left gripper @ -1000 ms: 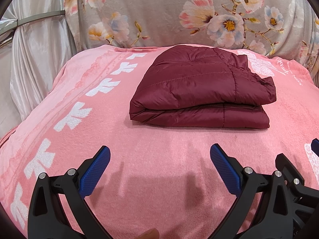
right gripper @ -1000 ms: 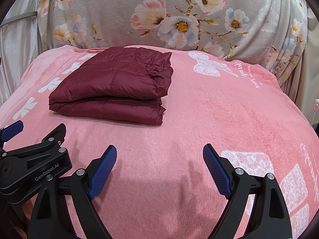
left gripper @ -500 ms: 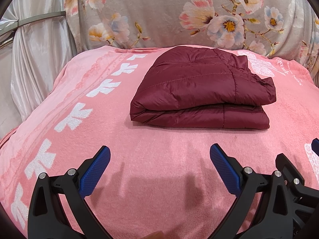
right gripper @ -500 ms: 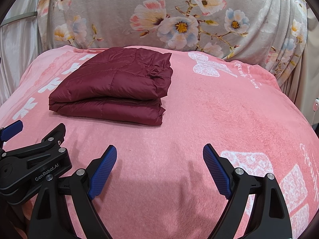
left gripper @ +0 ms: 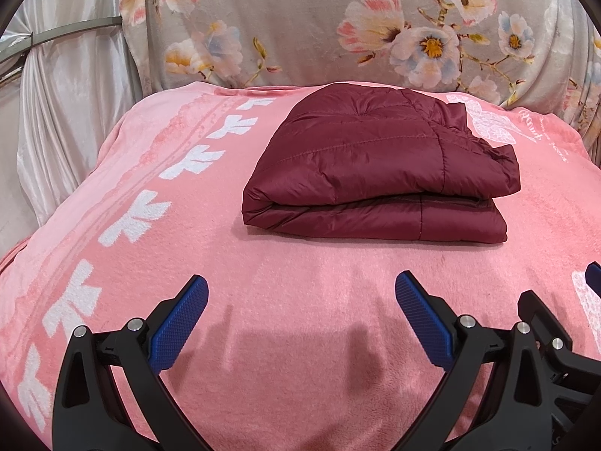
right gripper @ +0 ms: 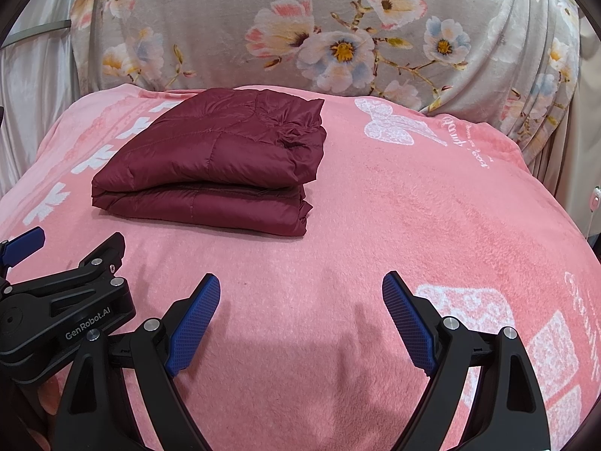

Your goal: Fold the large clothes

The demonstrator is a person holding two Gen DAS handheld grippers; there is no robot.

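A dark red quilted jacket point(left gripper: 379, 165) lies folded in a neat stack on the pink blanket point(left gripper: 300, 300); it also shows in the right wrist view point(right gripper: 214, 165). My left gripper point(left gripper: 300, 300) is open and empty, hovering over the blanket in front of the jacket, well apart from it. My right gripper point(right gripper: 300, 297) is open and empty, in front of and to the right of the jacket. The left gripper's body point(right gripper: 64, 312) shows at the left edge of the right wrist view.
The pink blanket point(right gripper: 413, 206) with white prints covers the whole surface. A grey floral fabric point(left gripper: 375, 26) hangs behind it. A pale curtain point(left gripper: 64, 94) hangs at the left. The blanket drops off at the right edge point(right gripper: 563, 206).
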